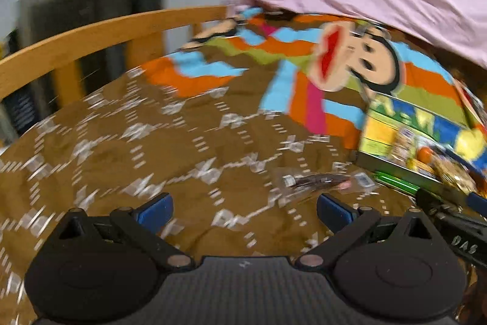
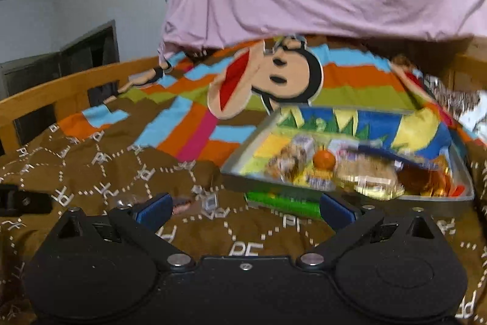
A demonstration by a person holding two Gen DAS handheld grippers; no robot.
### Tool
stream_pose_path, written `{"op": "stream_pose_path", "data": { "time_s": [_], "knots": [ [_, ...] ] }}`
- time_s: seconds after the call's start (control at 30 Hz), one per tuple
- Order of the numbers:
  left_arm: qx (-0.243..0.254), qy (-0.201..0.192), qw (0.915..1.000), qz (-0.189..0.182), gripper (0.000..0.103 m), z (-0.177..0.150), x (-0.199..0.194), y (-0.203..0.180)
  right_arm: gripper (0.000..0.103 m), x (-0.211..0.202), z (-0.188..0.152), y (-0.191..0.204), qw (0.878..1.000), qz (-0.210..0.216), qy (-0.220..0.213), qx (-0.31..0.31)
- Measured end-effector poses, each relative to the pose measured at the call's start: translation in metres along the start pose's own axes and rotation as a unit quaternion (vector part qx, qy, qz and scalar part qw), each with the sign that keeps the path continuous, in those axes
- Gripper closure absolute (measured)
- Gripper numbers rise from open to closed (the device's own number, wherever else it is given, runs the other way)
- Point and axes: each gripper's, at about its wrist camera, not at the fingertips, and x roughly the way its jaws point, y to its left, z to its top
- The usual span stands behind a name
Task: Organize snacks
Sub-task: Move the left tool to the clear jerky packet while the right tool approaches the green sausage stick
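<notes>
Your tray (image 2: pixel 350 197) holds several snacks; one clear packet (image 1: pixel 319 181) remains on the bedspread (image 1: pixel 152 142). Both grippers gape wide, empty.

Left gripper (image 1: pixel 245 209) and right gripper (image 2: pixel 245 208) match — black bodies, blue finger pads, round silver pivot screws.

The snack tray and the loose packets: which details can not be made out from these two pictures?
- Snacks in the tray: motion blur in both wrist views; no wrapper is readable.
- Clear packet on the brown blanket: blurred, contents unclear.
- Green packet: partly hidden under the tray and behind the open right gripper.
- Tray's right end, left wrist view: cut off by the image edge.
- Left gripper: open, holding nothing.
</notes>
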Motion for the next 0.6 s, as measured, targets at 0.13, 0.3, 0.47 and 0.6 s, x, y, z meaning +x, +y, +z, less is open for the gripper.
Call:
{"op": "stream_pose_path", "data": {
  "time_s": [0.13, 0.3, 0.47, 0.6],
  "knots": [
    [0.045, 0.013, 0.9977, -0.049, 0.001, 0.009, 0.027, -0.019, 0.001, 0.012, -0.010, -0.002, 1.000, 0.005, 0.027, 0.005],
    [0.046, 0.032, 0.9943, -0.091, 0.001, 0.018, 0.069, -0.038, 0.001, 0.022, -0.011, -0.015, 1.000, -0.014, 0.022, 0.013],
    [0.128, 0.066, 0.9797, -0.139, 0.001, 0.020, 0.111, -0.061, 0.001, 0.033, -0.008, -0.040, 0.999, -0.034, 0.023, 0.025],
    [0.250, 0.076, 0.9505, -0.168, 0.001, 0.019, 0.128, -0.077, 0.001, 0.046, 0.001, -0.063, 0.999, -0.015, 0.031, 0.031]
  ]
}}
